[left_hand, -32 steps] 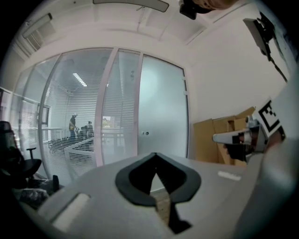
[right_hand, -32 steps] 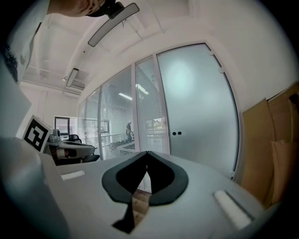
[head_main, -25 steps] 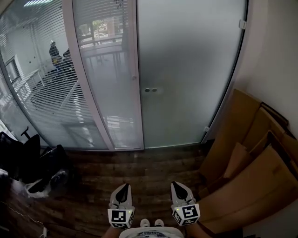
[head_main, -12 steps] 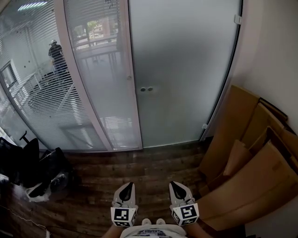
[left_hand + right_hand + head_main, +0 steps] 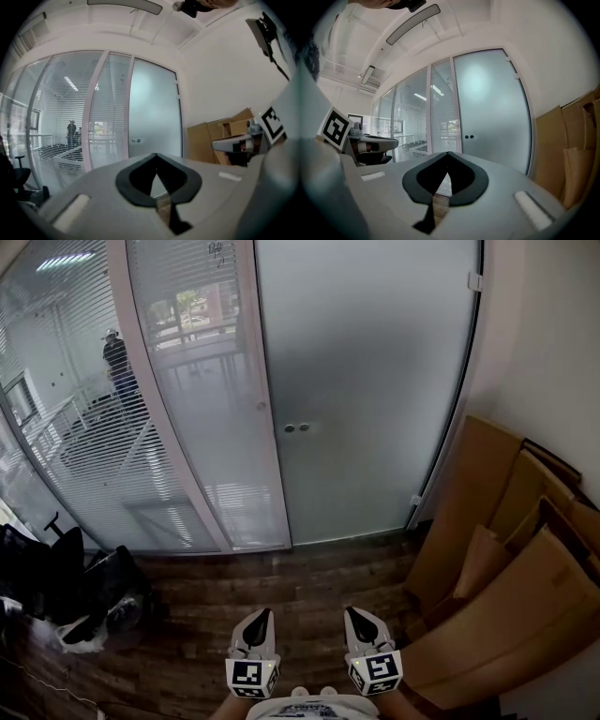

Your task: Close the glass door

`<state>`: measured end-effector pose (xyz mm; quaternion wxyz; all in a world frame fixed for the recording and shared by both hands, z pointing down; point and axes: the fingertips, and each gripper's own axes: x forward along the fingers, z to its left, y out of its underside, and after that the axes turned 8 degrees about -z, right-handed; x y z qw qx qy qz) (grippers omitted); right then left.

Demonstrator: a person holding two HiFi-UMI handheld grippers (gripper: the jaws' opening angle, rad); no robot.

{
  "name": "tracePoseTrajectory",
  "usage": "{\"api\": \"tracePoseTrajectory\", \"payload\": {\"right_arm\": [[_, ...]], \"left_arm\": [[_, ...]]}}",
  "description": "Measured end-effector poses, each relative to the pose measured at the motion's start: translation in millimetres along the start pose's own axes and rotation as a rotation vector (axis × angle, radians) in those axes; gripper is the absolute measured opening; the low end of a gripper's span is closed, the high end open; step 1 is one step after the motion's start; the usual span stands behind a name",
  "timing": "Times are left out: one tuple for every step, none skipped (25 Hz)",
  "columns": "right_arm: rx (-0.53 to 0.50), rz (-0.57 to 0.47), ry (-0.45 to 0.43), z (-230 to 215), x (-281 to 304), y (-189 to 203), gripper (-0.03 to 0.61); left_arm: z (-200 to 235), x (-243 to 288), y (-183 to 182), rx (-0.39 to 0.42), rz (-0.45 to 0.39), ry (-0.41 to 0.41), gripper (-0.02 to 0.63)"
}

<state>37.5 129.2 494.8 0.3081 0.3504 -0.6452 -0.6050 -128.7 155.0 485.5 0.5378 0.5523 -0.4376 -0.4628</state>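
Glass door (image 5: 375, 381) ahead, left tongs (image 5: 262, 616) and right tongs (image 5: 353, 613) level, closed

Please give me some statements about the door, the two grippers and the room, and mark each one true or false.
1. The left gripper and the right gripper are held low, away from the frosted glass door. True.
2. The left gripper holds the door handle. False: its fingers are closed on nothing.
3. Cardboard sheets lean at the right wall. True.
4. The floor is grey carpet. False: the floor is dark wood planks.
5. A person stands beyond the striped glass on the left. True.
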Motion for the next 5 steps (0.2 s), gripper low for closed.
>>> {"api": "tracePoseTrajectory", "payload": {"right_arm": [[0.001,0.005,0.002,-2,-2,1,0.006],[0.002,0.010,0.006,-4,-4,2,0.006],[0.002,0.015,0.011,-6,-7,3,0.006],[0.003,0.020,0.015,-9,-9,4,0.006],[0.003,0.025,0.020,-11,-11,5,0.006]], "left_arm": [[-3,1,1,-0.002,0.003,0.004,0.003],[-6,1,2,-0.004,0.007,0.009,0.003],[-8,2,4,-0.006,0.010,0.014,0.003],[-11,2,6,-0.009,0.014,0.019,0.003],[-14,3,7,-0.012,0.017,0.024,0.003]]}}
